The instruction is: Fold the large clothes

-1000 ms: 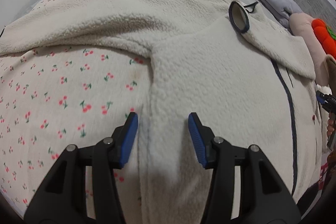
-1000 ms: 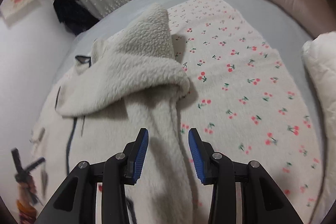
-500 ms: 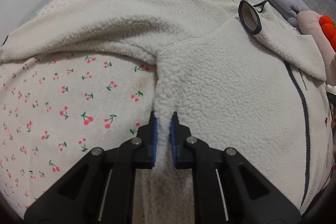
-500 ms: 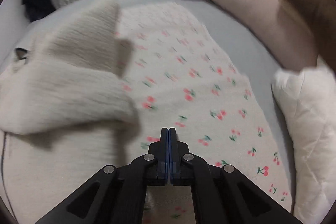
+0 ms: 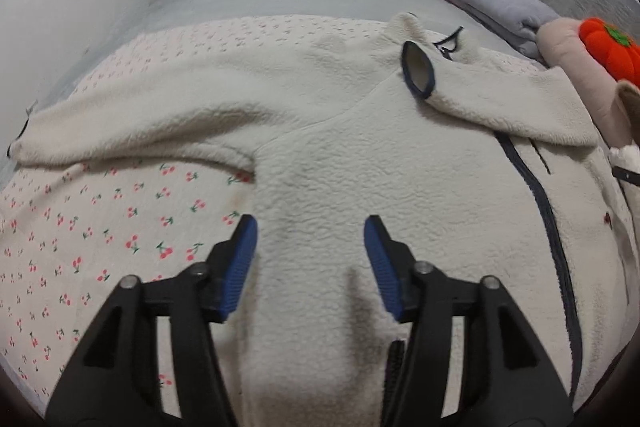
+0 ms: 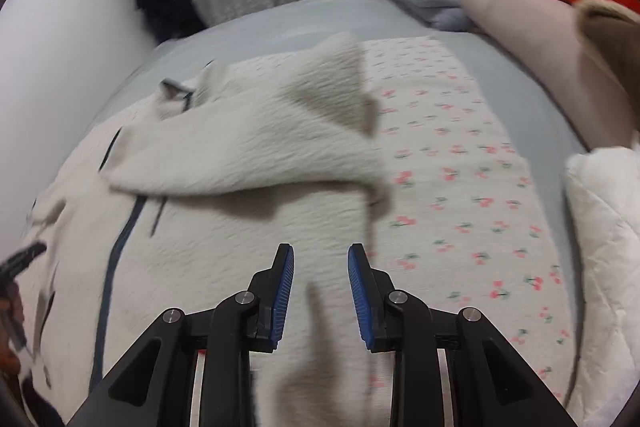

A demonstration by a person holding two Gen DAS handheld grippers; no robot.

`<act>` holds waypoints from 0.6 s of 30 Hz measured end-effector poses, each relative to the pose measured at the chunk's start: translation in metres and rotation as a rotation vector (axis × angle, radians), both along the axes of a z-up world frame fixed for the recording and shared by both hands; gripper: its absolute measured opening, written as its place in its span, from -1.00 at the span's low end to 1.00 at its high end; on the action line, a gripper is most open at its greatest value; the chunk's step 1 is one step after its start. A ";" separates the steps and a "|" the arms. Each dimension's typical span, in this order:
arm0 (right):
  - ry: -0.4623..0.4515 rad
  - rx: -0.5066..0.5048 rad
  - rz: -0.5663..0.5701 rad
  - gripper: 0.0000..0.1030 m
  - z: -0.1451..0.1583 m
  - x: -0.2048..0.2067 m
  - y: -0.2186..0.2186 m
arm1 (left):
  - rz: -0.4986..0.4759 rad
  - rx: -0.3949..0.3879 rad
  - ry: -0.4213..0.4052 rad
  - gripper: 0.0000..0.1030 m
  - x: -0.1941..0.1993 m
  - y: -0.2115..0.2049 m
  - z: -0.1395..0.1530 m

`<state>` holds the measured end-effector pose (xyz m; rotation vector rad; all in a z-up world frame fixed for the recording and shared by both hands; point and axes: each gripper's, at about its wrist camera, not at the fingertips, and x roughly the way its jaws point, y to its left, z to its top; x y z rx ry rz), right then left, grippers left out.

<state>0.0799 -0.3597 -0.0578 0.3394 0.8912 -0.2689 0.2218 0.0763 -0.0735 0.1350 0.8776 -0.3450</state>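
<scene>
Your left gripper (image 5: 310,259) and right gripper (image 6: 320,287), fingers spread wide, holding nothing, above the cream fleece jacket (image 5: 360,167), cherry-print sheet (image 5: 100,227) beneath.

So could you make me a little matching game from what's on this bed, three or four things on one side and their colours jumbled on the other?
Things:
1. fleece jacket
2. bed sheet
3. folded blanket
4. plush toy

Colours:
A. orange with a green top
B. plain grey
C. cream with a dark zip
D. pale with small red cherries

Pairs: 1-C, 2-D, 3-B, 4-A
</scene>
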 end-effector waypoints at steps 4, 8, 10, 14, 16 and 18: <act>0.071 0.030 0.001 -0.25 -0.031 0.006 0.004 | -0.038 0.070 0.053 0.22 -0.003 -0.006 -0.028; 0.062 0.089 -0.010 -0.25 -0.042 -0.015 -0.002 | -0.071 0.062 0.077 0.22 -0.016 0.012 -0.036; 0.093 0.085 -0.019 -0.21 -0.032 -0.020 0.003 | -0.045 0.076 0.078 0.37 -0.017 0.023 -0.027; 0.074 0.049 0.002 0.35 -0.005 -0.023 0.015 | 0.056 -0.005 0.087 0.57 -0.003 0.068 -0.008; 0.050 0.019 0.032 0.52 0.011 -0.019 0.026 | 0.134 -0.047 0.088 0.66 0.012 0.095 -0.001; 0.039 -0.008 0.058 0.59 0.025 -0.012 0.038 | 0.223 -0.071 0.079 0.67 0.028 0.122 0.003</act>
